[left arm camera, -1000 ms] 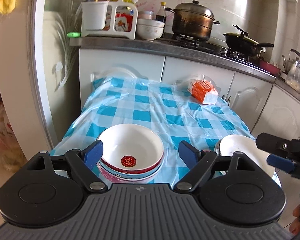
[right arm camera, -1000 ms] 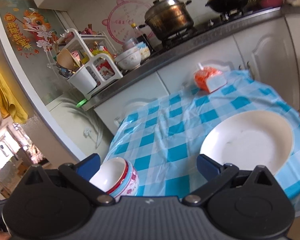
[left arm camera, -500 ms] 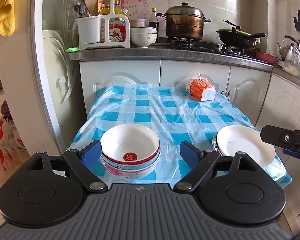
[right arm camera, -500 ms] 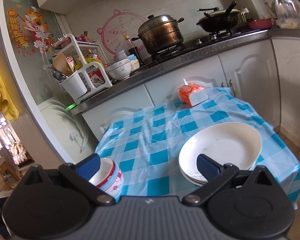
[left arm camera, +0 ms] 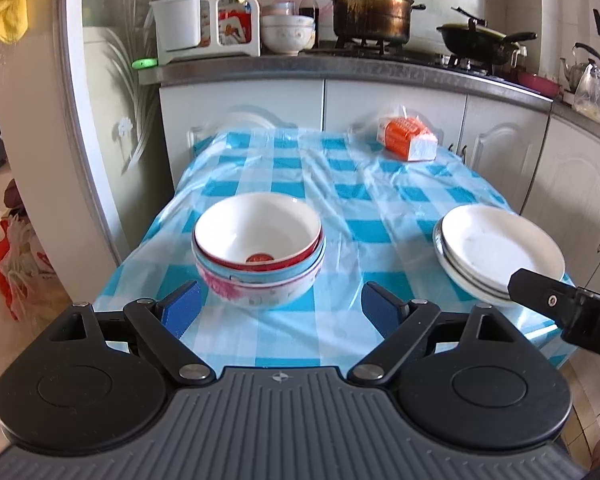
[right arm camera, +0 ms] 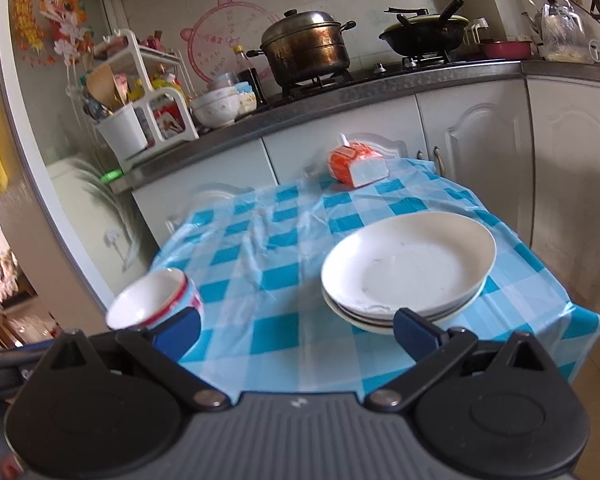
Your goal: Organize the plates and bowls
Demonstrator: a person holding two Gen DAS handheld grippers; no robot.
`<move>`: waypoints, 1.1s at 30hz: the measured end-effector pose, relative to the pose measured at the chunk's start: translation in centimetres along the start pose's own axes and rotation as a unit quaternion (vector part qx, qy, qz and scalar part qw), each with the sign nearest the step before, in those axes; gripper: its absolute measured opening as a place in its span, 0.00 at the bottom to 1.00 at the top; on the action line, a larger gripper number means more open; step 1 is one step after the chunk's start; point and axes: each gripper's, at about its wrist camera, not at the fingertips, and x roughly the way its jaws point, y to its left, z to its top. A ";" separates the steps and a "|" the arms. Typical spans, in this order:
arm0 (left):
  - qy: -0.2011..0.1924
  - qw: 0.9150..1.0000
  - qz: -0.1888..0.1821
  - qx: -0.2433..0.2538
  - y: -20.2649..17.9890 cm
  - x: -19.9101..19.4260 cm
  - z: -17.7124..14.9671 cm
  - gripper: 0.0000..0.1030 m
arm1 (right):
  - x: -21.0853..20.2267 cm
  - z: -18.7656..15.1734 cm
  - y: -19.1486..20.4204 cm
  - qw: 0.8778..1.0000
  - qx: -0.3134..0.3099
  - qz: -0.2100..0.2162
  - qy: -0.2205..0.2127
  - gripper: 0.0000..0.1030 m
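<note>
Nearest the cameras, the left gripper [left arm camera: 281, 304] is held with its jaws spread wide and nothing between them, short of the table's near edge; the right gripper [right arm camera: 298, 332] is likewise spread and empty. Just beyond, on the blue checked tablecloth [left arm camera: 340, 200], a stack of bowls [left arm camera: 259, 249] is seen at the left and a stack of white plates [right arm camera: 408, 270] at the right, well apart. Farther back, an orange packet [left arm camera: 406, 138] lies near the cabinets, and a pot [left arm camera: 372, 10] is set on the stove.

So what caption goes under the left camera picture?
Open left gripper facing nested bowls and stacked white plates on the checked tablecloth.
</note>
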 end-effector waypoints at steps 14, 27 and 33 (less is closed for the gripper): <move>0.019 1.000 0.008 -0.004 -0.2 1.4 -1.1 1.00 | 0.9 -1.2 -0.2 1.000 -0.014 -0.004 0.001 0.99; 0.022 1.000 0.006 -0.004 -0.4 1.8 -1.2 1.00 | 1.2 -1.6 -0.3 1.000 -0.009 0.004 0.011 0.99; 0.025 1.000 0.008 -0.002 -0.5 1.9 -1.3 1.00 | 1.5 -1.7 -0.5 1.000 -0.009 0.004 0.014 0.99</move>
